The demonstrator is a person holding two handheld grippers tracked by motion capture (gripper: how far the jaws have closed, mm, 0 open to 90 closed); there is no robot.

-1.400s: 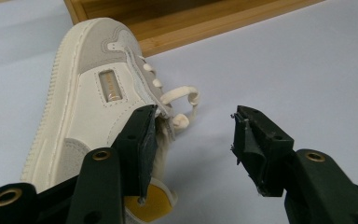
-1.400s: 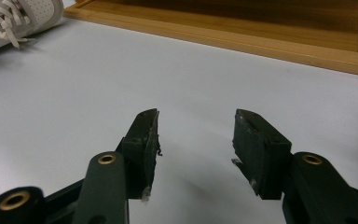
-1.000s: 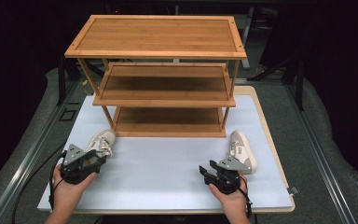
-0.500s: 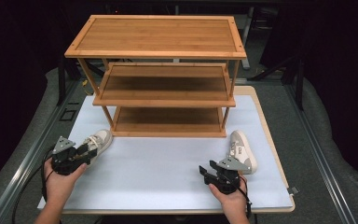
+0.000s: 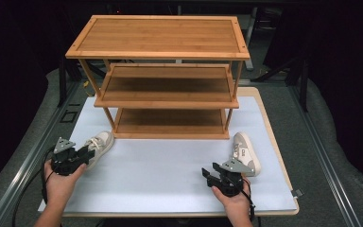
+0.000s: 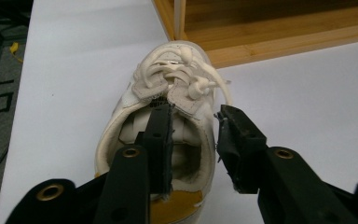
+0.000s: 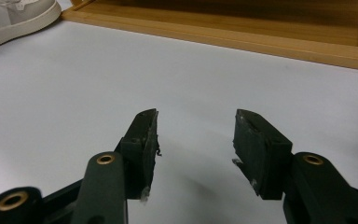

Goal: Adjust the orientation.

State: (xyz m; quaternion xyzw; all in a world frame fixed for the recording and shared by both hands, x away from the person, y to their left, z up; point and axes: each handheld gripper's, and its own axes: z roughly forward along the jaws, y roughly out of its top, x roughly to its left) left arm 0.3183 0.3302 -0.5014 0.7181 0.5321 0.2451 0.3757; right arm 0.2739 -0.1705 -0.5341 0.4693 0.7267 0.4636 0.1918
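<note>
A white lace-up shoe [image 5: 99,143] lies at the mat's left, its toe against the foot of the wooden shelf rack [image 5: 170,42]. My left gripper [image 5: 87,153] is at its heel. In the left gripper view the shoe [image 6: 168,88] has one black jaw inside its opening and the other outside its side wall. The jaws [image 6: 193,116] have just been closing, with a gap still showing inside the collar. A second white shoe [image 5: 243,151] lies at the right. My right gripper [image 5: 209,172] [image 7: 196,135] stands open over bare mat beside it.
The three-tier rack [image 7: 214,28] stands at the back of the white mat [image 5: 160,175]. The left shoe's sole [image 7: 14,16] shows far off in the right gripper view. Grey table surface [image 5: 23,156] and cables lie left of the mat.
My left hand has shifted left and a little farther from me, now lined up behind the left shoe's heel. The right hand and both shoes have stayed put.
</note>
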